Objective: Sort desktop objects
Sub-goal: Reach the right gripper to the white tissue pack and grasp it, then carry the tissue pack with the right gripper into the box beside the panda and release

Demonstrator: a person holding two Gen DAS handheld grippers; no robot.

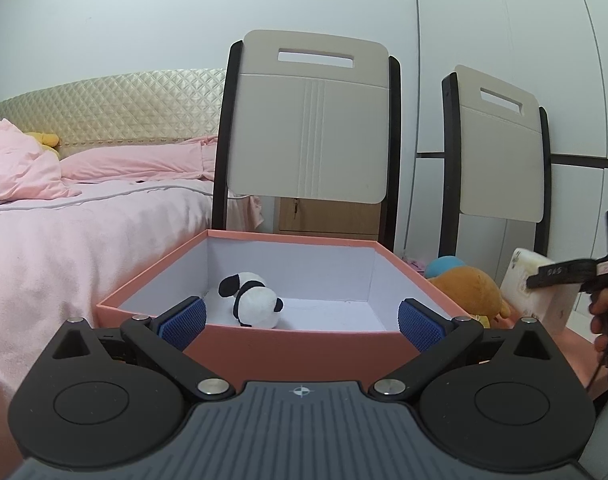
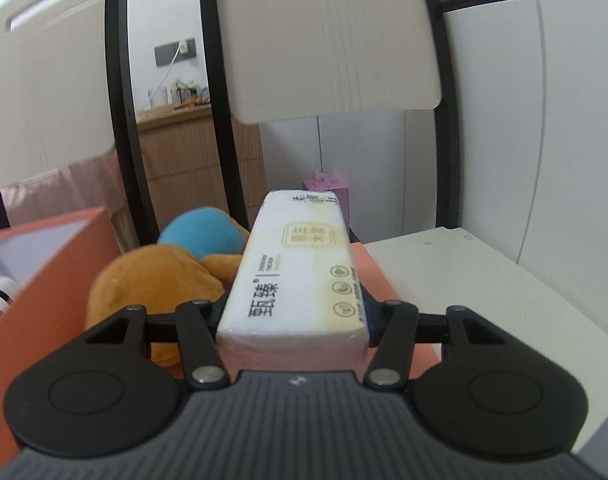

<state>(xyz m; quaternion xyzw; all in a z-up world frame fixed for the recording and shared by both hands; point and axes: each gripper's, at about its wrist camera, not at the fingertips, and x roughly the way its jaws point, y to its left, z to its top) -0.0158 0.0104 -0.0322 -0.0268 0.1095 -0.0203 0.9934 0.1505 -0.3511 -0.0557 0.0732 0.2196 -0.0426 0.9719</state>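
Note:
A salmon-pink open box (image 1: 288,346) stands in front of my left gripper (image 1: 300,322), whose blue pads are wide apart and hold nothing. A black-and-white panda plush (image 1: 250,300) lies inside the box. My right gripper (image 2: 294,312) is shut on a white tissue pack (image 2: 300,268), which lies lengthwise between its fingers. In the left wrist view that pack (image 1: 538,292) shows at the far right, pinched by the right gripper's black finger (image 1: 560,274). An orange and blue plush (image 2: 164,264) lies between the box (image 2: 44,272) and the pack.
Two chairs with cream backs (image 1: 308,120) stand behind the table. A bed with pink bedding (image 1: 84,216) is to the left. A white cabinet top (image 2: 484,280) lies to the right, and a small purple box (image 2: 328,190) sits behind the pack. A person's fingers (image 1: 602,320) hold the right gripper.

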